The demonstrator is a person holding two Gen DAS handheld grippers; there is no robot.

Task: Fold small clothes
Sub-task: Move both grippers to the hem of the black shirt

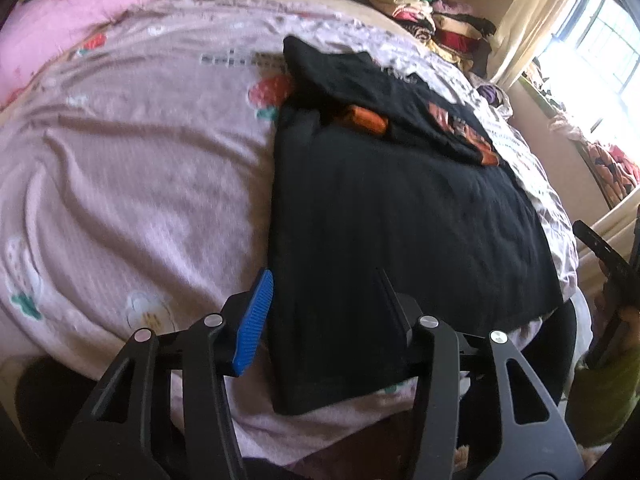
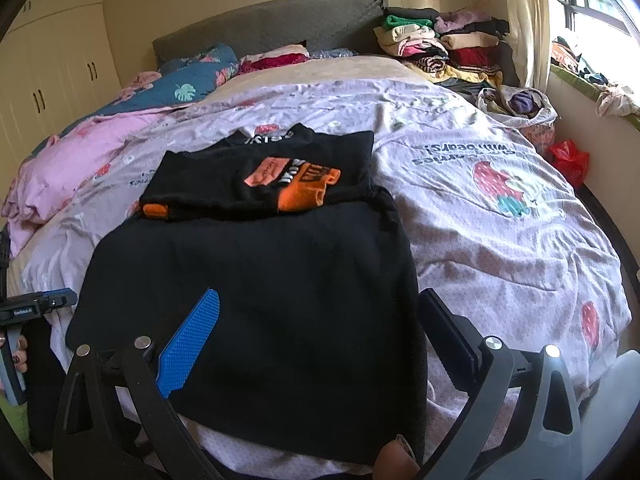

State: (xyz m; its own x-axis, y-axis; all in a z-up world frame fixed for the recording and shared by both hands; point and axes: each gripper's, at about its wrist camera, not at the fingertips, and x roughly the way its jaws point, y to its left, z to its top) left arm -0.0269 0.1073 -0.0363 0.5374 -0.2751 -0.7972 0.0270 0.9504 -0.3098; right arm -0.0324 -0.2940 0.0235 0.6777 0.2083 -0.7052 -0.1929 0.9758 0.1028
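Observation:
A black garment [image 1: 400, 232] lies flat on the bed near its front edge; it also shows in the right wrist view [image 2: 256, 296]. Its far part with an orange print [image 2: 304, 188] is folded back on top; the print also shows in the left wrist view [image 1: 460, 128]. My left gripper [image 1: 324, 284] is open, hovering over the garment's near left corner, holding nothing. My right gripper [image 2: 320, 304] is open wide over the garment's near edge, empty. The right gripper's body [image 1: 612, 264] shows at the left wrist view's right edge.
The pink strawberry-print bedspread [image 2: 500, 216] covers the bed. Piles of folded clothes [image 2: 444, 44] sit at the far right corner. A pink and blue quilt [image 2: 120, 120] lies at the far left. A window [image 2: 592, 4] and a red bag [image 2: 568, 160] are at right.

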